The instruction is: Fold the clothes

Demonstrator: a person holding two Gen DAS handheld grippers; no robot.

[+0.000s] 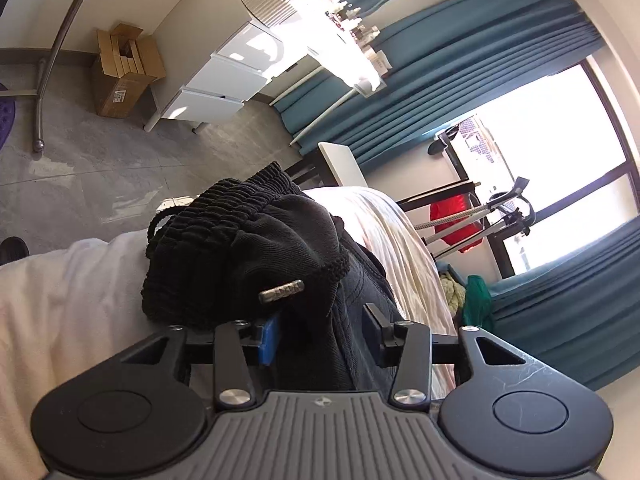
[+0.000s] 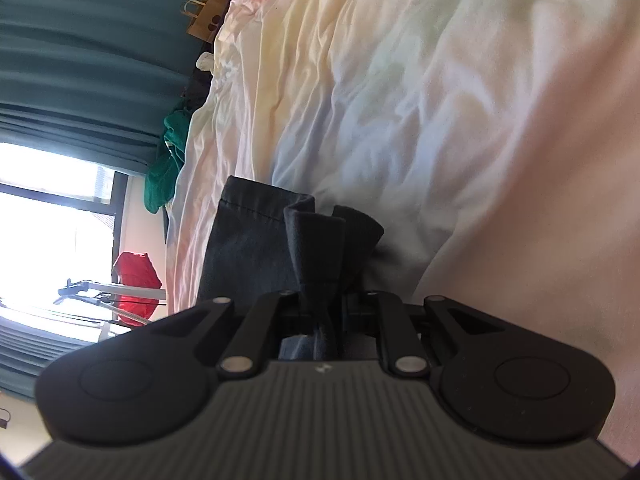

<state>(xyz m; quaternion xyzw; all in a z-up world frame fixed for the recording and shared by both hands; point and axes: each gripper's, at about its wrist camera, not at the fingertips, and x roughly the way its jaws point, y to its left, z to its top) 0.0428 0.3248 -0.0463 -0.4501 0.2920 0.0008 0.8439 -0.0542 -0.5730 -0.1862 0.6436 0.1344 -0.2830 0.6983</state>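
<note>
The one garment in hand is a pair of black cotton trousers with a ribbed elastic waistband point(image 1: 224, 216) and a drawcord ending in a single metal tip point(image 1: 280, 292), lying along the edge of a bed covered by a rumpled pale pastel sheet point(image 2: 400, 80). The waist end is bunched in a heap just ahead of the left gripper point(image 1: 320, 340), whose two blue-padded fingers point(image 1: 268, 340) stand apart with dark cloth running between them; whether the pads press that cloth I cannot tell, though the gap looks too wide for a firm pinch. At the other end, the right gripper point(image 2: 320, 312) has its jaws drawn together on a gathered fold of the cloth beside the stitched hem point(image 2: 248, 204), so two hem openings splay out past the tips. Holding waist and leg ends at once suits drawing the trousers taut or bringing one end over the other, which I judge to be the fold in hand. Further out stand one white three-drawer dresser point(image 1: 224, 80), one open cardboard box point(image 1: 124, 76) and teal curtains point(image 1: 460, 80) by a bright window.
</note>
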